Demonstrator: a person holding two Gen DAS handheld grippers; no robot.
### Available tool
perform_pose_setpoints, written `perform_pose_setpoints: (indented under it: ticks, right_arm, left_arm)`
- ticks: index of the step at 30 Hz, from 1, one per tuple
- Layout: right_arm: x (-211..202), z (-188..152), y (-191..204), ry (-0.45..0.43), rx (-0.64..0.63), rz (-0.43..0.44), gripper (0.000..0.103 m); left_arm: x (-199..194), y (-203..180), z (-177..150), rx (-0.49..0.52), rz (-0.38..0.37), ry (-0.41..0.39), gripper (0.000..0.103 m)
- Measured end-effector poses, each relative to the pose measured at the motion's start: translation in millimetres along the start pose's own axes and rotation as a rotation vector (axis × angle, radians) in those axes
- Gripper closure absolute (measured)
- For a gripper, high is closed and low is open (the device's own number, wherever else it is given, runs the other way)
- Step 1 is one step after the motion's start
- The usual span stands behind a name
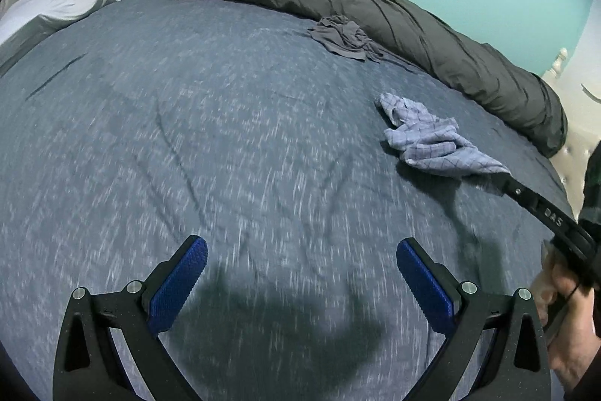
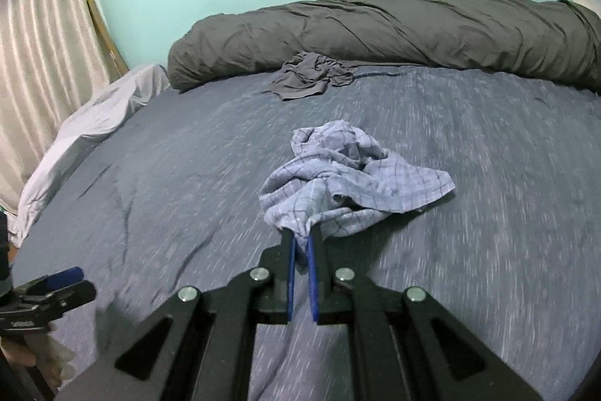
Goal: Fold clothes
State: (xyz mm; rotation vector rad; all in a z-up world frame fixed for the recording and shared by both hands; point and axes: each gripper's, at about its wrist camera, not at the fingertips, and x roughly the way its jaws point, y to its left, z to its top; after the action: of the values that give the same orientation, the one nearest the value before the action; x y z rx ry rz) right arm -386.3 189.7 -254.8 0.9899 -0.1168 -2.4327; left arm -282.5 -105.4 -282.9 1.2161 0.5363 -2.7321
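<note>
Two pieces of clothing lie on the blue bed (image 2: 150, 175): one checked cloth (image 2: 349, 183) in the middle and one gray cloth (image 2: 311, 76) farther back, right beside the one long gray blanket (image 2: 375, 29) by the wall. The right gripper (image 2: 301, 237) is pinching a corner of the checked cloth between its two blue pads. The left gripper (image 1: 300, 250) is spread wide over the bare bed with nothing in it, and one white pillow (image 2: 94, 115) sits at the left.
</note>
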Motion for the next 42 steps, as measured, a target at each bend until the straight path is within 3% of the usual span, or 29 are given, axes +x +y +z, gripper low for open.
perform_pose_setpoints:
  ticks: [7,16,21,29,42]
  right_arm:
    - [-44.1,-35.6,19.8,-0.039,-0.007,0.054,0.098]
    - [-112.7,-87.9,54.7,-0.04,0.009,0.077,0.098]
    - [-148.3,-118.8,75.2,-0.027,0.028,0.08,0.098]
    - [-191.0,-147.1,105.6,-0.039,0.025,0.131,0.098]
    - [-147.1,-193.0,103.7,0.088,0.094,0.196,0.094]
  left_arm:
    - [-25.6,-4.7,-29.4,0.01,-0.035,-0.031,0.0]
    - [-88.4,-1.2,-72.4,-0.007,-0.073,-0.07,0.0]
    - [-120.5,11.2,-103.0,-0.036,-0.082,-0.065,0.0]
    - [-141.0,29.3,-137.5,-0.055,-0.09,-0.057,0.0]
    - [-114.8,30.9,-158.7,-0.019,-0.102,0.008,0.0]
